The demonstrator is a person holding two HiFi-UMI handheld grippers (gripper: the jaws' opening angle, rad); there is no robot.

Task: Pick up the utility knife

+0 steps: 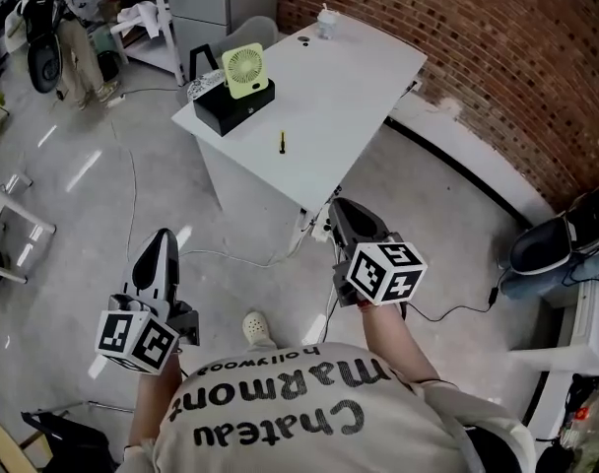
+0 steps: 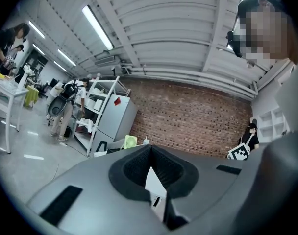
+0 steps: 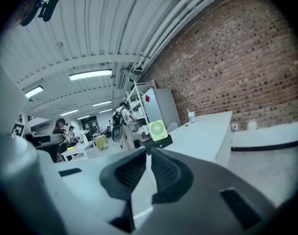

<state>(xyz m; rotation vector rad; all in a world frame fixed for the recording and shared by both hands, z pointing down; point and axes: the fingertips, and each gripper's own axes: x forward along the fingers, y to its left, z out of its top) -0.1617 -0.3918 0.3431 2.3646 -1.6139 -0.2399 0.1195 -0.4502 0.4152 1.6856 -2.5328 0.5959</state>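
Note:
The utility knife (image 1: 282, 143), a small dark and yellow tool, lies on the white table (image 1: 359, 77) near its middle. Both grippers hang over the floor, short of the table's near edge. My left gripper (image 1: 165, 236) is off to the left of the table; in the left gripper view (image 2: 150, 148) its tips meet with nothing between them. My right gripper (image 1: 337, 207) points at the table's near corner; in the right gripper view (image 3: 149, 153) a narrow slit shows between its empty jaws. Neither gripper view shows the knife.
A black box (image 1: 231, 106) with a green fan (image 1: 245, 70) stands at the table's left end, a white cup (image 1: 326, 23) at the far end. A brick wall (image 1: 497, 57) runs along the right. Cables (image 1: 447, 313) lie on the floor. Shelves and people stand far left.

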